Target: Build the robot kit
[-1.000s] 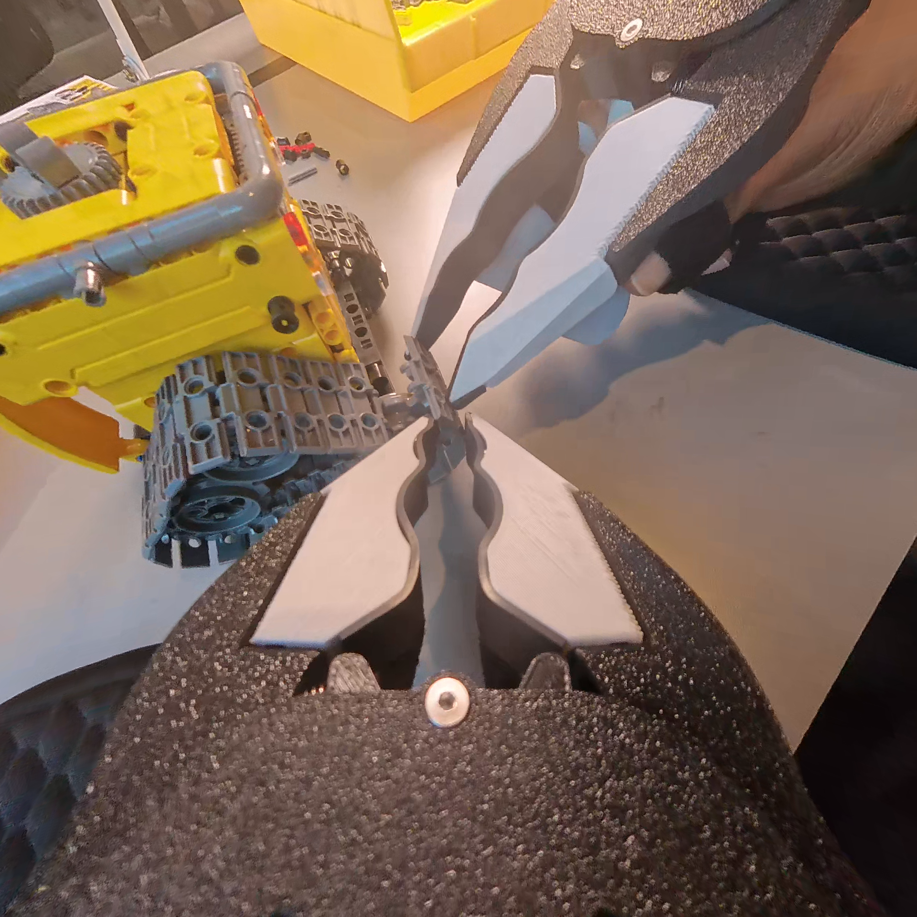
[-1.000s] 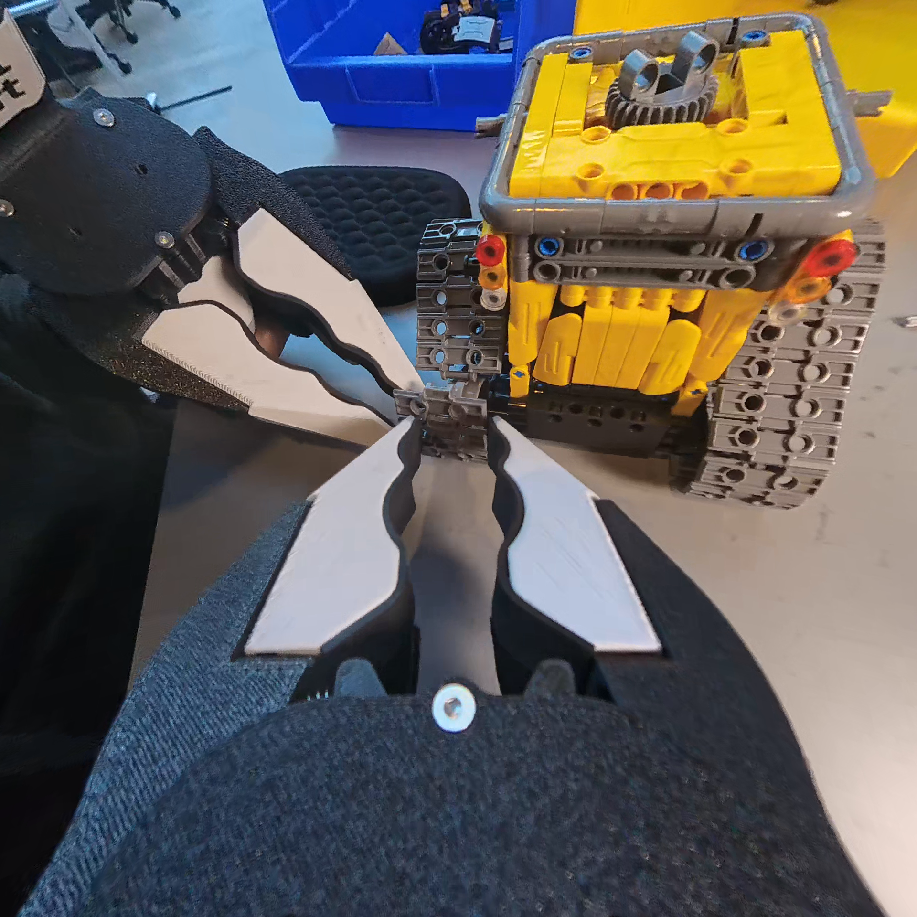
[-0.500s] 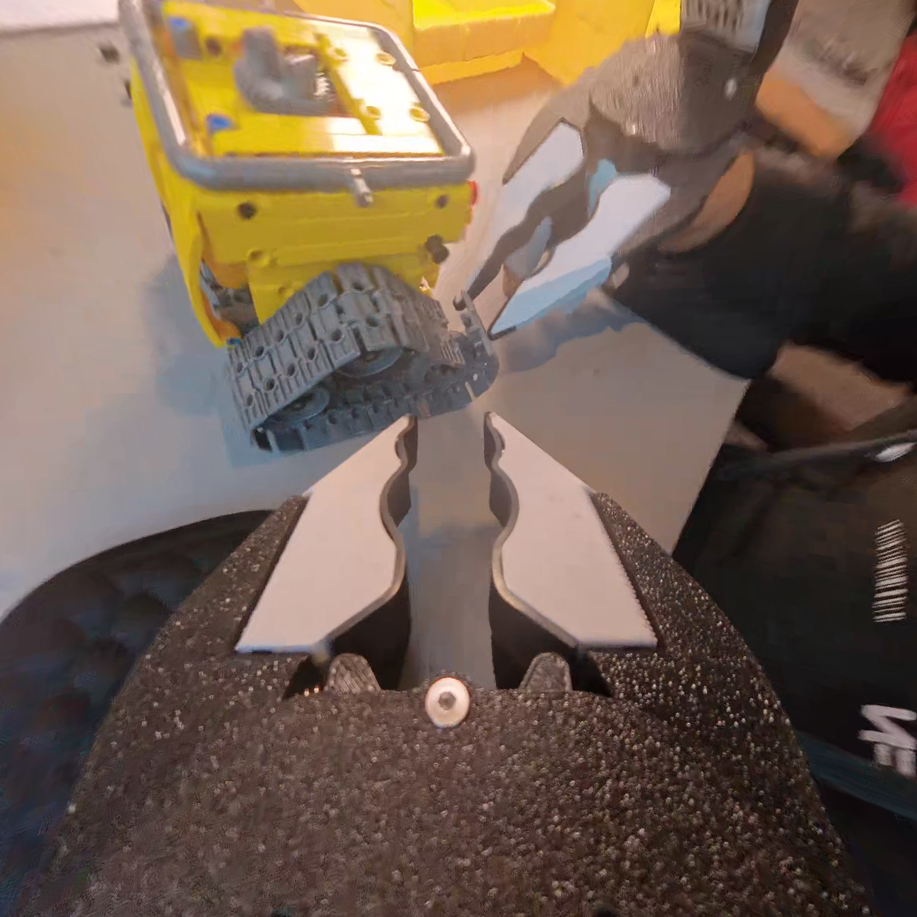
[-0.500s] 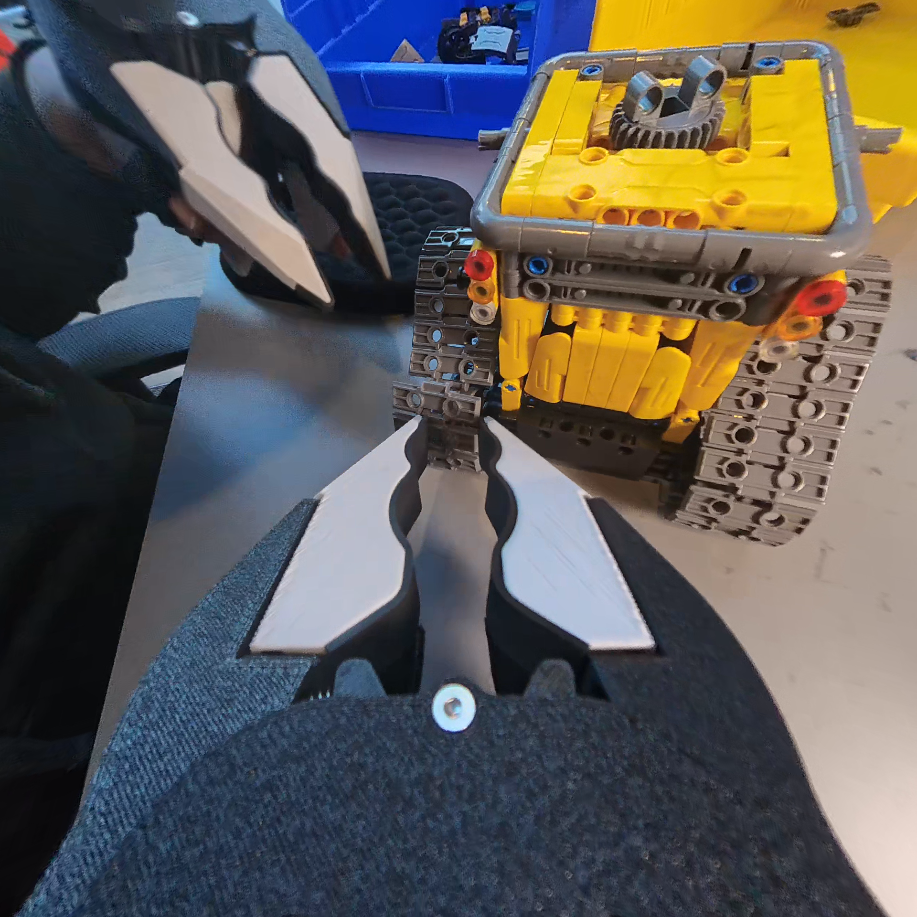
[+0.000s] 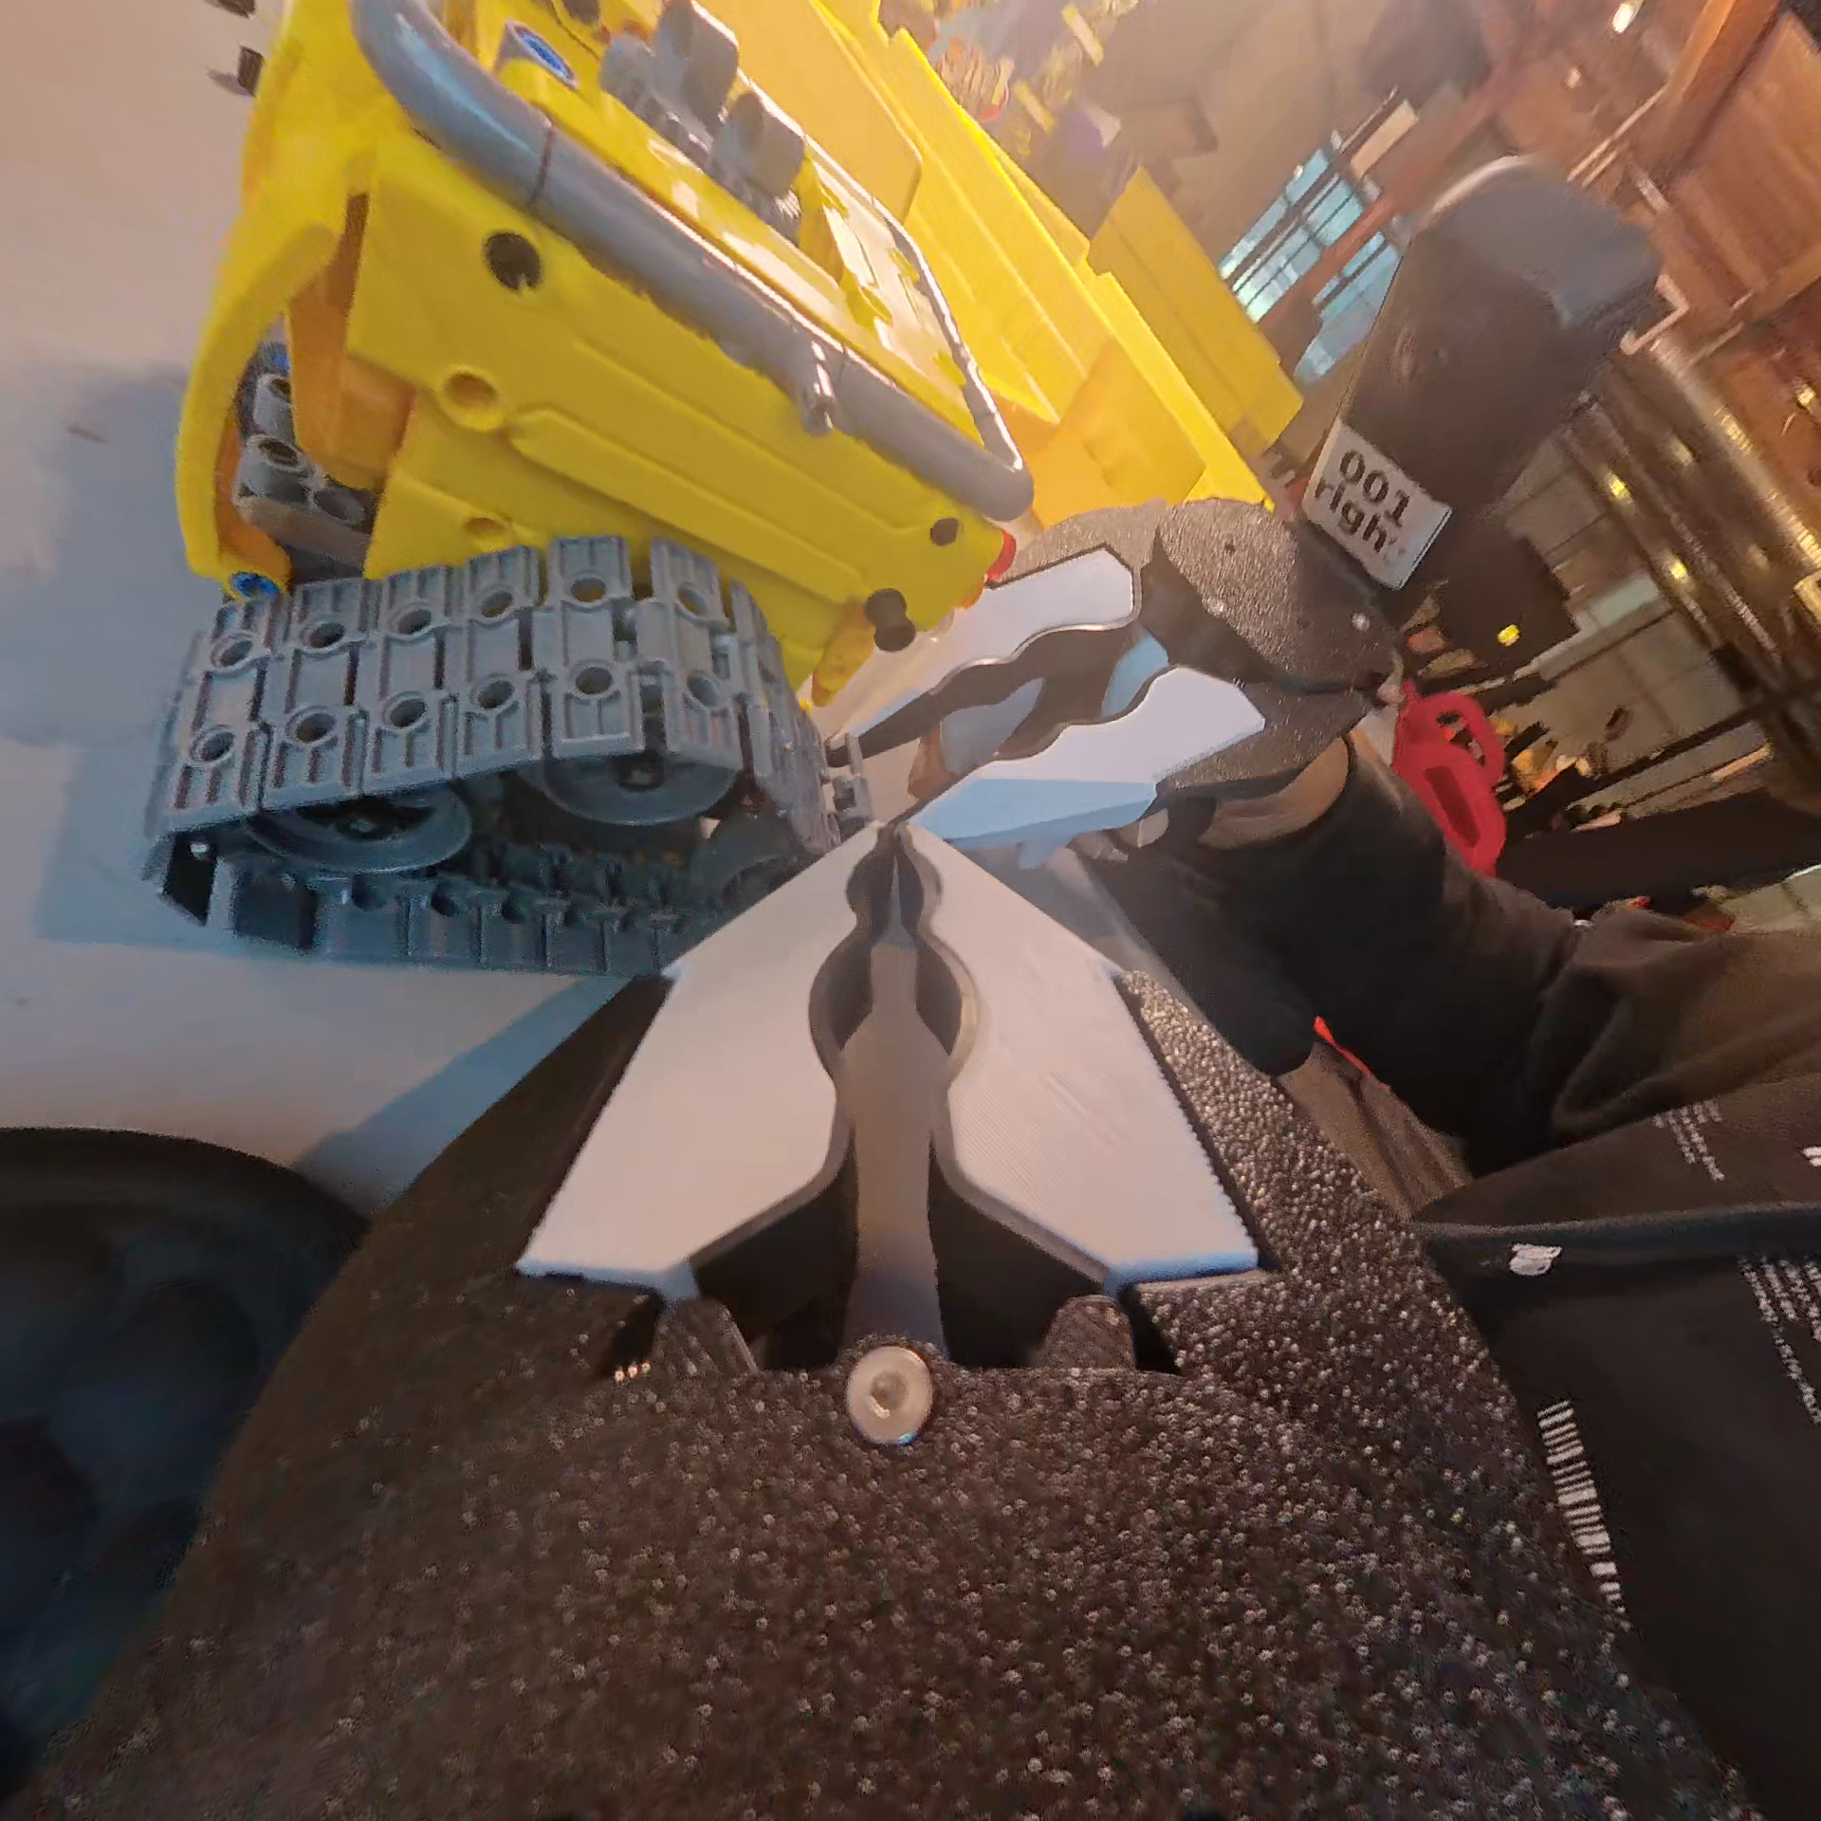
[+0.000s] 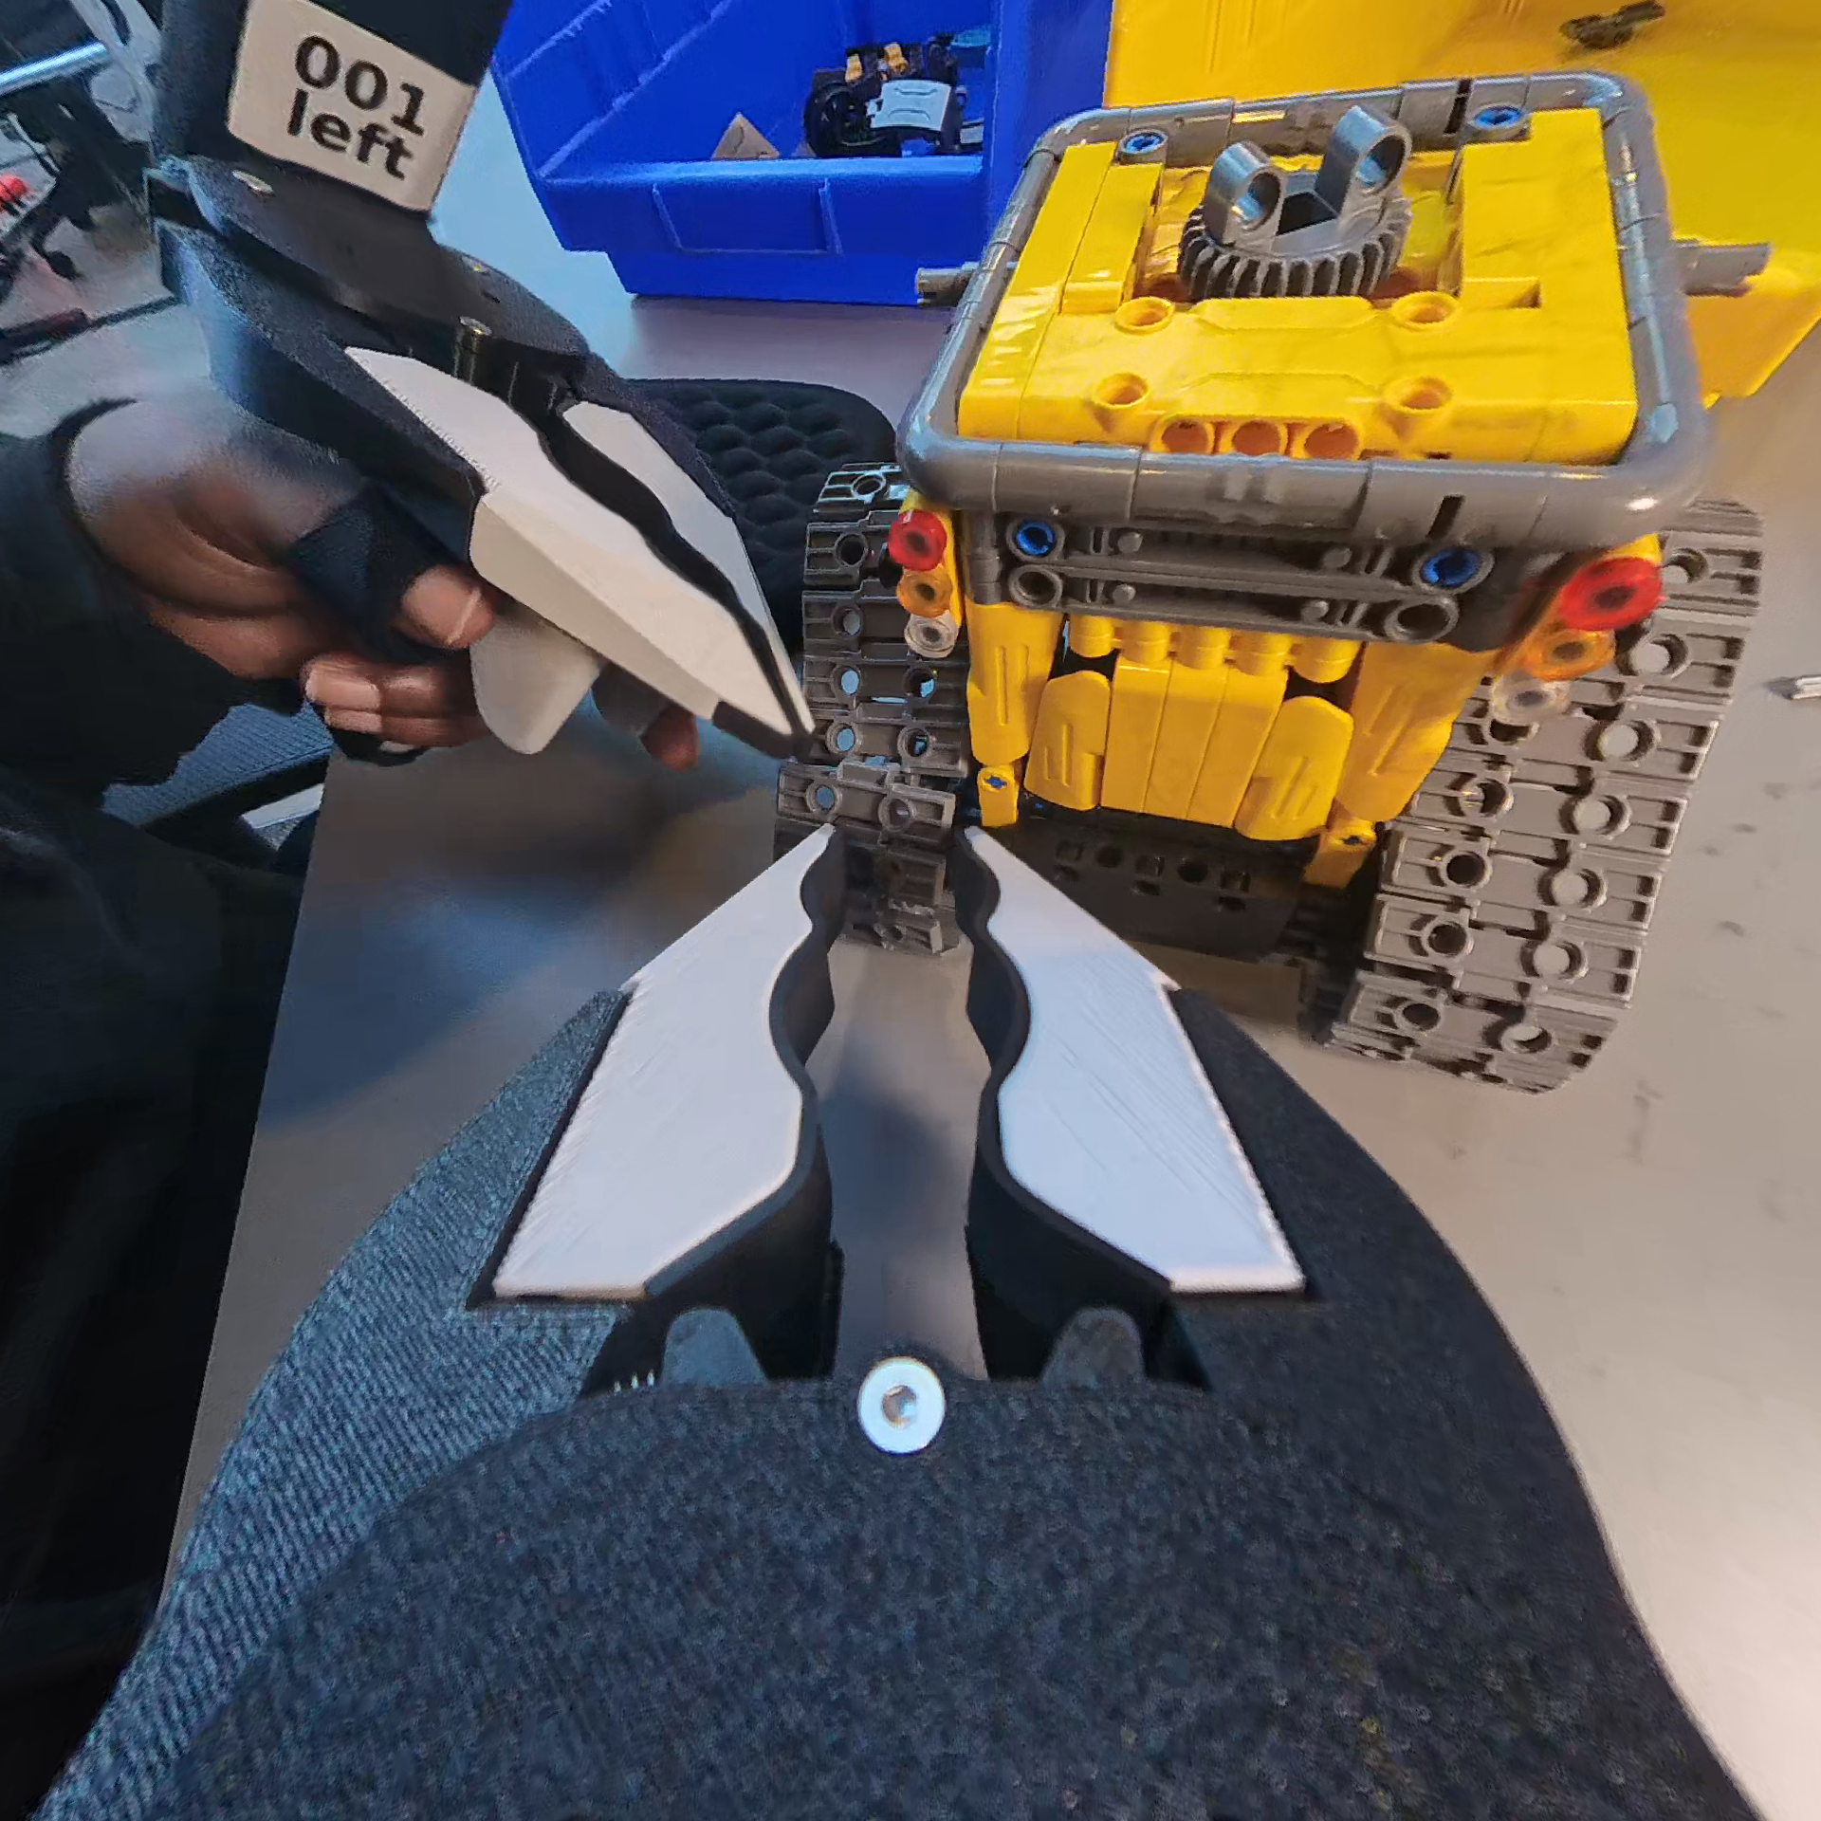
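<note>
On the grey table (image 6: 1478, 1232) stands a yellow brick-built tracked vehicle (image 6: 1271, 325), a grey rail round its top and a dark gear at the middle. The right gripper (image 6: 895, 840) has its fingers narrowly parted on either side of a loose grey track link (image 6: 867, 796) at the end of the near tread (image 5: 473, 670), touching it. The left gripper (image 5: 892, 836) has its tips pressed together right at that same tread end; whether anything is pinched between them cannot be told. Behind the vehicle sit a blue bin (image 6: 749, 187) with small parts and a yellow bin (image 6: 1754, 246). A black honeycomb pad (image 6: 778, 443) lies beside the tread, behind the left gripper.
</note>
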A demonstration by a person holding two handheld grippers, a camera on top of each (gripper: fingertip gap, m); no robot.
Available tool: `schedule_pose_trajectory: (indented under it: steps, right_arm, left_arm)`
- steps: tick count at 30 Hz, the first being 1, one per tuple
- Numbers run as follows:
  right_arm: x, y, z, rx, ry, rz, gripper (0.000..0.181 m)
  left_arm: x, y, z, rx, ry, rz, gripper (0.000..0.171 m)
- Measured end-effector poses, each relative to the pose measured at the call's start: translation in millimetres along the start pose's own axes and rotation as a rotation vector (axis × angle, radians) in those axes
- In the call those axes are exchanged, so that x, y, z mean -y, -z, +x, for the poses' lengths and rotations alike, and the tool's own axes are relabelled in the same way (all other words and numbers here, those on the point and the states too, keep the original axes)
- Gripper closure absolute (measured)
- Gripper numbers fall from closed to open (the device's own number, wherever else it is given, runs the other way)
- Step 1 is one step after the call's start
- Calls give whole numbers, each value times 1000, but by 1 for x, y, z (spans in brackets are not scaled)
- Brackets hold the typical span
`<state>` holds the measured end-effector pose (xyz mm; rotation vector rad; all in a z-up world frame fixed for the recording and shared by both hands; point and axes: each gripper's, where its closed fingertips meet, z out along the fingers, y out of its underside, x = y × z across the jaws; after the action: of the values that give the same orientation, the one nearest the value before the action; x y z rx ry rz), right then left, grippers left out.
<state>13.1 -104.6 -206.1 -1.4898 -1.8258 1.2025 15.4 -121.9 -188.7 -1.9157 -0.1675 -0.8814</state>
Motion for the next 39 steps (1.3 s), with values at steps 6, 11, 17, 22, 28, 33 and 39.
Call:
schedule_pose_trajectory:
  steps: [6, 11, 17, 22, 28, 33, 39]
  right_arm:
    - [2, -1, 4, -104, 5, 2, 153]
    - [5, -2, 5, -169, 68, -5, 153]
    - [12, -2, 5, -265, 336, -2, 160]
    - [14, -6, -2, -297, 597, -34, 172]
    - [14, -13, -8, -270, 939, -152, 181]
    - [13, -14, -8, -122, 1001, -306, 181]
    - [13, -15, -6, -28, 1042, -378, 181]
  left_arm:
    - [-3, 6, 3, -1, 4, -23, 171]
    - [0, 19, -7, 73, -11, -4, 150]
    - [3, 3, -14, 56, 42, 19, 154]
    - [0, 0, -15, 38, 50, 23, 166]
    - [1, 4, -16, 16, 70, 15, 167]
    - [1, 4, -17, 3, 88, 9, 167]
    - [3, 4, -18, 0, 129, 7, 167]
